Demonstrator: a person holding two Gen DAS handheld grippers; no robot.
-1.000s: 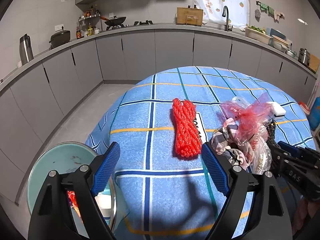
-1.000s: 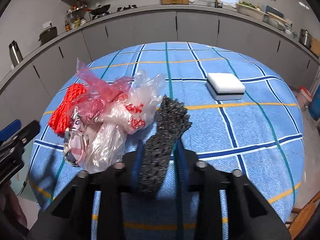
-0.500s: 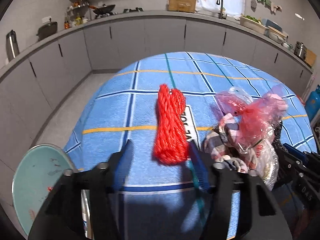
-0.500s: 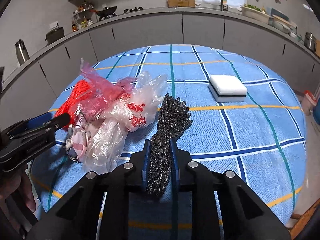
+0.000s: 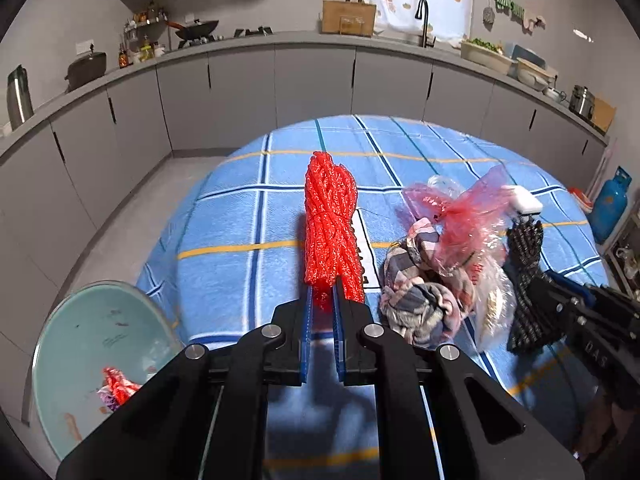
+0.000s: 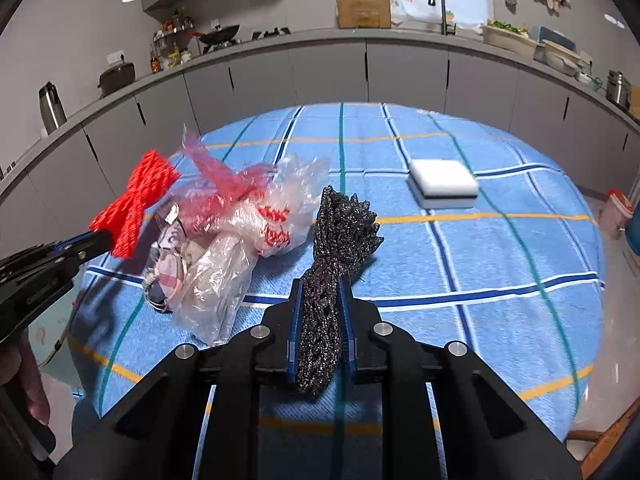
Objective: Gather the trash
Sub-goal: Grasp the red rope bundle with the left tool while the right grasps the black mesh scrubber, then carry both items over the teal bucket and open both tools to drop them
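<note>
My left gripper (image 5: pixel 322 300) is shut on the near end of a red net bundle (image 5: pixel 330 228), lifted off the blue checked tablecloth (image 5: pixel 240 216); it also shows in the right wrist view (image 6: pixel 132 204). My right gripper (image 6: pixel 320 300) is shut on a black foam net (image 6: pixel 336 240), which also shows in the left wrist view (image 5: pixel 524 280). Between them lies a heap of pink and clear plastic bags (image 6: pixel 240 224) with a checked cloth (image 5: pixel 416 304). A pale green trash bin (image 5: pixel 96 352) stands at the lower left, with red scraps inside.
A white sponge block (image 6: pixel 442 184) lies on the cloth further back. Grey kitchen cabinets (image 5: pixel 312 88) curve behind the table. A blue gas cylinder (image 5: pixel 610 208) stands on the floor at the right. The table edge drops off near the bin.
My left gripper has closed on the red net bundle and lifted it. My right gripper stays shut on the black foam net and has raised it a little.
</note>
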